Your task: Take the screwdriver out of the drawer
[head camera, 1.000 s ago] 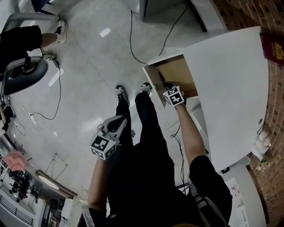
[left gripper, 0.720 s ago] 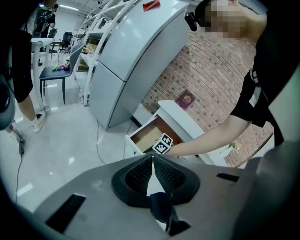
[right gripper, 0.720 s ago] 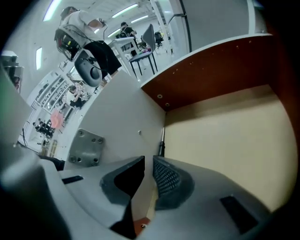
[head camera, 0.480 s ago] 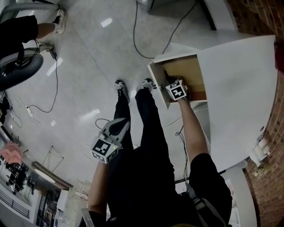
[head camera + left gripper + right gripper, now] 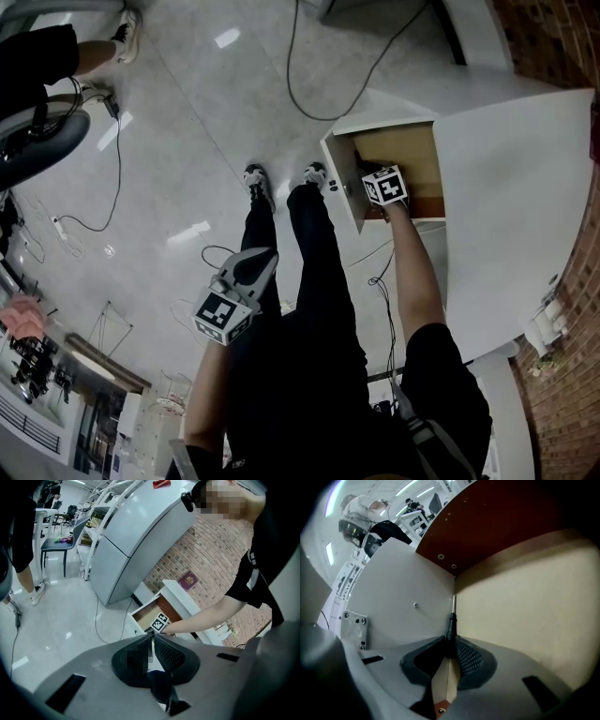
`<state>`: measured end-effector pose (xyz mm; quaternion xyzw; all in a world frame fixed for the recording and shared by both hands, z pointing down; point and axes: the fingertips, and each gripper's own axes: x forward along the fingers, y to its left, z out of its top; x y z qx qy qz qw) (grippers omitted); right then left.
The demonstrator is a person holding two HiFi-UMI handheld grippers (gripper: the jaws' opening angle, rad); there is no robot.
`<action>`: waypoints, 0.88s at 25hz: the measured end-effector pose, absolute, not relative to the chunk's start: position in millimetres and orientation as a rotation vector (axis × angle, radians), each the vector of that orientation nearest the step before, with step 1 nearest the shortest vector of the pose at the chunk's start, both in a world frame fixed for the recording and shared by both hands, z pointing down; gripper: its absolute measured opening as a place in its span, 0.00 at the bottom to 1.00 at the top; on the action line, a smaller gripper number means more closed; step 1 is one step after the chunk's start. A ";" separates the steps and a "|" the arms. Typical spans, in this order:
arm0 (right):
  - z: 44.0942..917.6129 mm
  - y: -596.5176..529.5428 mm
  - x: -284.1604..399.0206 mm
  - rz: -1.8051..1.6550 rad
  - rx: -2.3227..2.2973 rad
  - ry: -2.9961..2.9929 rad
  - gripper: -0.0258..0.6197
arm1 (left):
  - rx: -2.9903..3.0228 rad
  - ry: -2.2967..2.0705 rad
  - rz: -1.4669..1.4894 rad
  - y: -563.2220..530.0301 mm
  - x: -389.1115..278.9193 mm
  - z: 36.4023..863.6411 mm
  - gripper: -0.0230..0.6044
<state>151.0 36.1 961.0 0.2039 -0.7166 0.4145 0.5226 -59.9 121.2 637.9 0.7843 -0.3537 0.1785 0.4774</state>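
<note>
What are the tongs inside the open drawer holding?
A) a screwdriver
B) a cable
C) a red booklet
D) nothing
A: in the right gripper view the right tongs are shut on the dark handle of the screwdriver, whose metal tip points into a corner of the drawer.

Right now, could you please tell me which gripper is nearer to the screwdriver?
Right. The right gripper is inside the drawer, jaws shut on the screwdriver. The left gripper hangs shut over the floor, away from the drawer.
</note>
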 end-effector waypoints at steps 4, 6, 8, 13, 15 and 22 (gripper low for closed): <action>961.2 38.3 152.5 1.132 0.441 -1.702 0.21 | 1.914 -0.848 0.438 121.9 -58.1 639.8 0.08; 960.0 35.6 151.9 1.143 0.427 -1.697 0.21 | 1.912 -0.845 0.436 120.3 -58.3 642.0 0.08; 958.0 33.3 151.2 1.143 0.423 -1.689 0.21 | 1.911 -0.840 0.436 119.3 -57.6 644.1 0.08; 961.4 34.9 152.4 1.114 0.446 -1.688 0.22 | 1.920 -0.825 0.437 115.2 -55.8 646.8 0.08; 963.5 36.4 152.4 1.101 0.454 -1.699 0.22 | 1.930 -0.817 0.444 114.3 -55.7 646.9 0.08; 958.1 34.1 149.8 1.083 0.495 -1.705 0.22 | 1.954 -0.795 0.475 114.3 -62.1 641.8 0.08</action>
